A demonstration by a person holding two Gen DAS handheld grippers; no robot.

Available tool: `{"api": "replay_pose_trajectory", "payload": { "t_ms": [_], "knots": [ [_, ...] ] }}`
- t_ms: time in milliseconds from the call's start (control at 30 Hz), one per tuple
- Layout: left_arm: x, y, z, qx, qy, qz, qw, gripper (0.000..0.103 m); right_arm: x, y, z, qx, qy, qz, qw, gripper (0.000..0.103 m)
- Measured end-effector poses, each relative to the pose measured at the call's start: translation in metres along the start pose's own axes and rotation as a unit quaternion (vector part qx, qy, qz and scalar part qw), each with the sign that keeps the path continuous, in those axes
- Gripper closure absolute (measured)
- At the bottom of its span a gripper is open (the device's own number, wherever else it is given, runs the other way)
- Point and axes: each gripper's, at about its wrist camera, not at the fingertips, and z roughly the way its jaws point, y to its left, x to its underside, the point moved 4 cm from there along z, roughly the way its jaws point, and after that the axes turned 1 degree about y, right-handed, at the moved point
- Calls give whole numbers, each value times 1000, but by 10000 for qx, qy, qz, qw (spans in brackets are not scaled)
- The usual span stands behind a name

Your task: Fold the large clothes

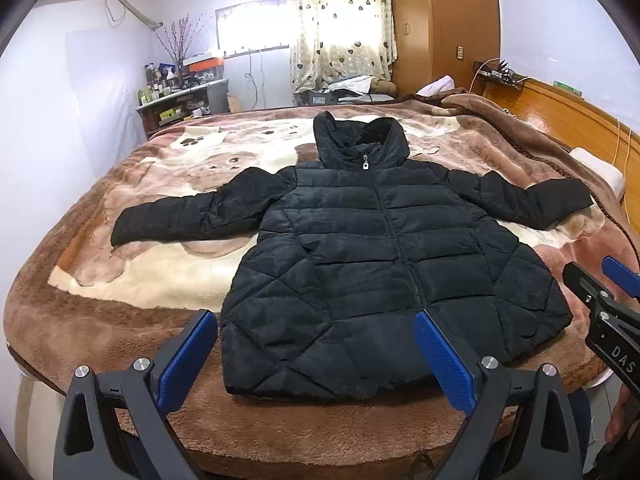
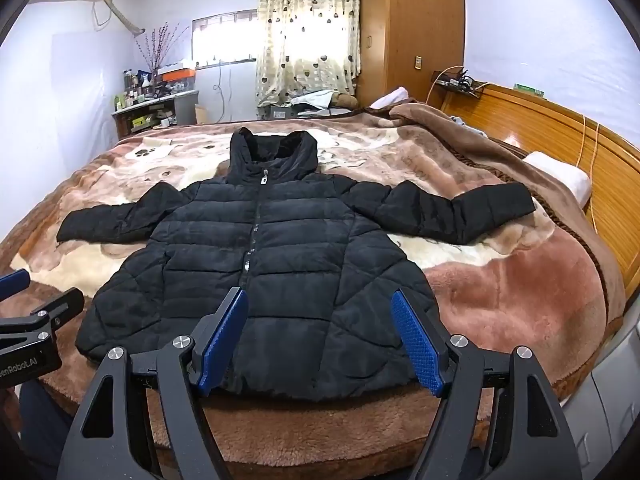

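Note:
A black quilted hooded jacket [image 1: 360, 248] lies flat and zipped on the bed, front up, hood at the far end, both sleeves spread sideways. It also shows in the right wrist view [image 2: 264, 256]. My left gripper [image 1: 316, 344] is open and empty, held above the jacket's near hem. My right gripper [image 2: 320, 328] is open and empty, also above the near hem. The right gripper shows at the right edge of the left wrist view [image 1: 600, 300]. The left gripper shows at the left edge of the right wrist view [image 2: 32, 312].
The bed carries a brown and cream plush blanket [image 1: 160, 280]. A wooden headboard [image 2: 560, 140] and white pillow [image 2: 560, 176] are on the right. A cluttered desk [image 1: 180, 100], curtained window [image 1: 340, 32] and wooden wardrobe [image 1: 440, 20] stand beyond the bed.

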Motion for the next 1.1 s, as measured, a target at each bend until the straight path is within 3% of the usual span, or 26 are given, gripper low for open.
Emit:
{"api": "replay_pose_trajectory", "payload": {
  "t_ms": [1100],
  "knots": [
    [0, 7, 6, 91, 106, -107, 9998, 3, 1, 2, 2, 16, 42, -10, 10000, 29]
  ]
}}
